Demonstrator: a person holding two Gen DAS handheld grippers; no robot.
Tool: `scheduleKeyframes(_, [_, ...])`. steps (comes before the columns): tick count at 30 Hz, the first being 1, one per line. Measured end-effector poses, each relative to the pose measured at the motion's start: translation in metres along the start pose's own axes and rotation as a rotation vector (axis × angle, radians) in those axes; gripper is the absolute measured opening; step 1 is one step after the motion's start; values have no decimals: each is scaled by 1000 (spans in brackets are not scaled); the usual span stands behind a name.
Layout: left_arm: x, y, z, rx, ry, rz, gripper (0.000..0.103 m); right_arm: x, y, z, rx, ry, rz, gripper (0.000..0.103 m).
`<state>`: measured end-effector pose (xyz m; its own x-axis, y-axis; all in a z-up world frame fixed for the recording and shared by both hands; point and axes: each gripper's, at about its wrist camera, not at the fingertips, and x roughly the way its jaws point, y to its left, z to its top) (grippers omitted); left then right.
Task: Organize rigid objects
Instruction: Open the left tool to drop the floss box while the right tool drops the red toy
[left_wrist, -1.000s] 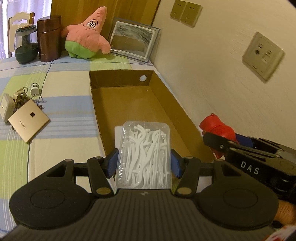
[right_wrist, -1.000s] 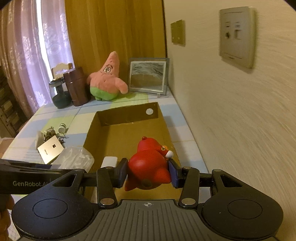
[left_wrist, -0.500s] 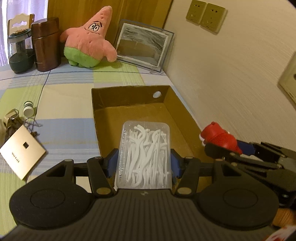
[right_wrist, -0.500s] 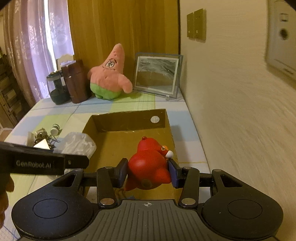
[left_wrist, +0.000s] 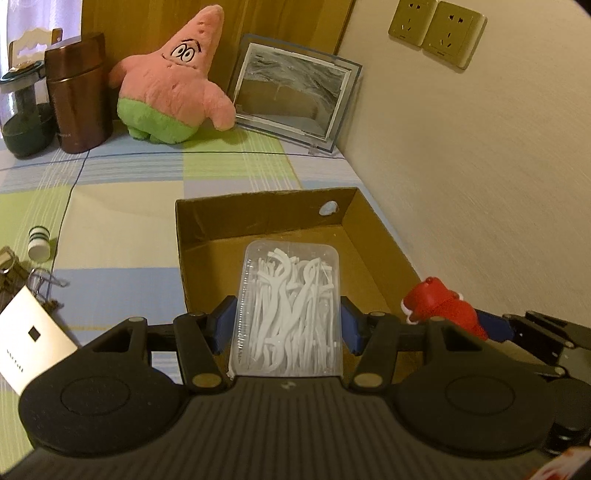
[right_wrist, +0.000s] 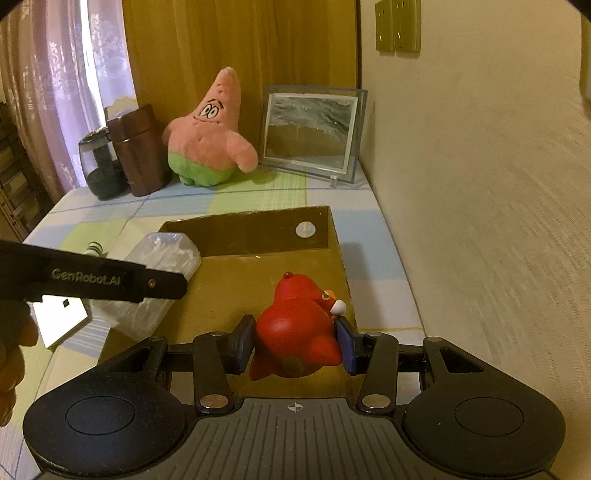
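My left gripper (left_wrist: 289, 325) is shut on a clear plastic box of white floss picks (left_wrist: 288, 306), held over the near part of an open cardboard box (left_wrist: 258, 218). In the right wrist view my right gripper (right_wrist: 295, 341) is shut on a red toy figure (right_wrist: 299, 328), above the same cardboard box (right_wrist: 251, 236) near its right wall. The floss box (right_wrist: 159, 258) and the left gripper's arm show at the left of that view. The red toy (left_wrist: 439, 306) appears at the right of the left wrist view.
A pink star plush (left_wrist: 173, 85), a framed picture (left_wrist: 295, 92), a brown canister (left_wrist: 79, 103) and a dark jar (left_wrist: 22, 114) stand at the table's back. A small white bottle (left_wrist: 38, 243), clips and a gold card (left_wrist: 33, 339) lie left. The wall runs close along the right.
Both grippers have moved forward along the table with their loads, now further over the cardboard box. The back objects look nearer. Neither grip has changed.
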<state>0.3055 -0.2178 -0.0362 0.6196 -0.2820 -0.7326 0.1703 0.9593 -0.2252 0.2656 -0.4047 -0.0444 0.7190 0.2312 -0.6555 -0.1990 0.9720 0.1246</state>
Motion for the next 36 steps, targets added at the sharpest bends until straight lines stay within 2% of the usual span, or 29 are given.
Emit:
scheduleKeyframes(6, [12,6,5,-16,-5,-12,53,6,0,-1,6,9,2,43])
scheduleKeyframes(7, [13,7,5,-18,-5,-1,55,7,0,-1,8,10,2,43])
scheduleKeyframes(8, [13,8,5,-18,-7,7,62,8,0,-1,9,10,2,43])
scheduleKeyframes(9, [12,9,5,-19,-14,11,63,9,0,-1,9,11,3,43])
scheduleKeyframes(14, [-1,18,2,-32,-42,10,63,10,1,-1,7,12,4,43])
scheduleKeyframes(26, [-21,27,-8,-32,-50,10,63,12,8,1,8,12,11,43])
scheduleKeyframes(30, [-25,31,-11,-30,-49,16,63,11,5,3,58,-24,50,43])
scheduleKeyframes(32, [-28,34,-13,-28,-48,23,63,8,-1,5,118,-48,78,51])
scheduleKeyframes(33, [-31,35,-14,-23,-49,30,63,6,-3,6,135,-55,69,60])
scheduleKeyframes(36, [-40,39,-19,-7,-54,48,64,-7,-2,7,139,-82,42,65])
